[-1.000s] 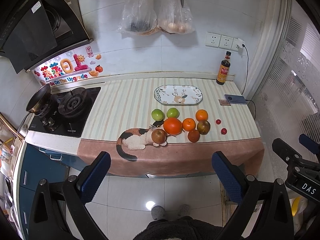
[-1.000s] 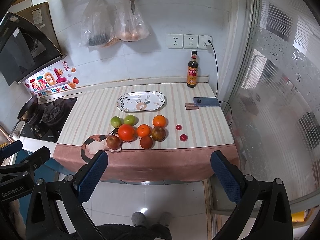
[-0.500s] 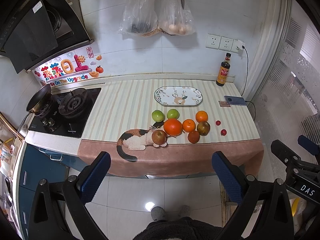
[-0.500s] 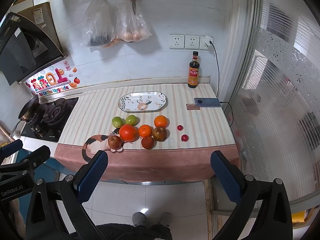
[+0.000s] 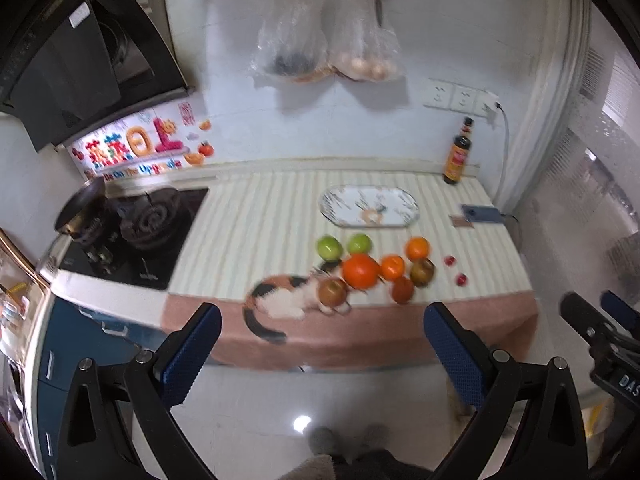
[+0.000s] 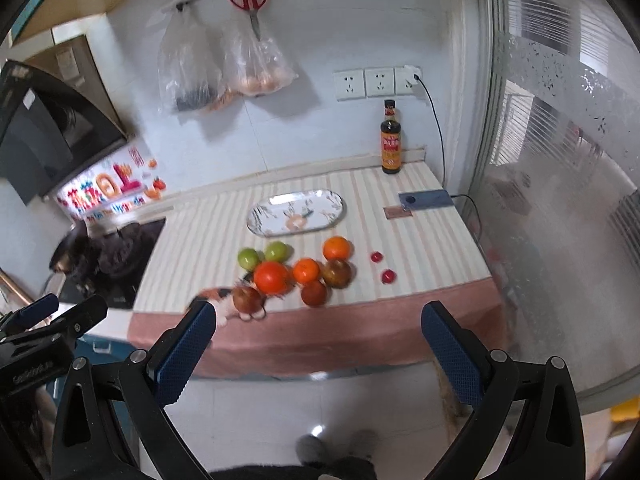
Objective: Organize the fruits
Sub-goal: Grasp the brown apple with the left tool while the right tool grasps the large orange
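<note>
Still well short of the striped-cloth counter (image 6: 432, 248); both jaws apart, empty. Round fruits (image 6: 271, 277) clustered near its front edge, before the oval patterned plate (image 6: 295, 213). Could nudge one off the edge, reaching in carelessly.

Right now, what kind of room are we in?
Almost certainly a home kitchen: a black gas hob carrying a dark frying pan, a black range hood above it, and a striped-cloth counter bearing a dark sauce bottle.
</note>
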`<state>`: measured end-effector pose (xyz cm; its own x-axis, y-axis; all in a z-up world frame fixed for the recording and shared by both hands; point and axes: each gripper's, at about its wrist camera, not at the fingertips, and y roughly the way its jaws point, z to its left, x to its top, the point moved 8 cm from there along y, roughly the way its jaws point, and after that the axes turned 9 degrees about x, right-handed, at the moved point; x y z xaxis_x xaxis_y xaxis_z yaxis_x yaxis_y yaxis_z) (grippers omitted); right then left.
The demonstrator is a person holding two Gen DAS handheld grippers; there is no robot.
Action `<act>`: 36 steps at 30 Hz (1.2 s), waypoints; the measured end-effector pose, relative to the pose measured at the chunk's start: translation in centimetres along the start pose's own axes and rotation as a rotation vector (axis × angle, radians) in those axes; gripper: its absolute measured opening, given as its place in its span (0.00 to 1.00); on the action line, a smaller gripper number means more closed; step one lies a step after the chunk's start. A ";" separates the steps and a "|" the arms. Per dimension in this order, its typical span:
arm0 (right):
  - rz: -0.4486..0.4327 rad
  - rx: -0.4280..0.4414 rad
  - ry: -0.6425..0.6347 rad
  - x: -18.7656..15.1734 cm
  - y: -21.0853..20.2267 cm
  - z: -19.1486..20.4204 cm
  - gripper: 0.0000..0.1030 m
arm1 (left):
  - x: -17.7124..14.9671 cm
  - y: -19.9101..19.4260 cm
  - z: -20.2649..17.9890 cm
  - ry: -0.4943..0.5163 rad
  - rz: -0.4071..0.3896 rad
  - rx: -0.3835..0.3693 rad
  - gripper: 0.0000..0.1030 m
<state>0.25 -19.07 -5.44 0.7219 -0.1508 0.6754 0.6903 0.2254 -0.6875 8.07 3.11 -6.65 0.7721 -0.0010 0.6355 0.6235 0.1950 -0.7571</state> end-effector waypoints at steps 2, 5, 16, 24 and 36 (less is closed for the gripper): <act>0.011 -0.016 0.008 -0.2 1.4 0.0 1.00 | 0.5 1.4 1.1 0.001 -0.009 0.030 1.00; 0.037 -0.004 0.067 -0.7 4.2 -0.2 1.00 | 0.9 4.8 2.4 0.009 0.013 0.045 1.00; 0.287 0.091 0.138 -2.4 20.1 0.3 1.00 | -2.2 19.1 1.4 0.040 0.278 0.018 1.00; 0.532 0.150 0.002 -1.6 32.7 -0.4 1.00 | -6.9 29.8 -3.6 0.077 0.530 -0.017 0.88; 0.817 0.308 -0.055 -1.7 44.0 -0.2 1.00 | -8.6 38.2 -8.4 0.060 0.675 -0.019 0.75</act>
<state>29.42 -9.05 -36.91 0.9762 0.2161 0.0195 -0.0920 0.4936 -0.8648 26.25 2.31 -42.31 0.9981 0.0601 0.0135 0.0040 0.1552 -0.9879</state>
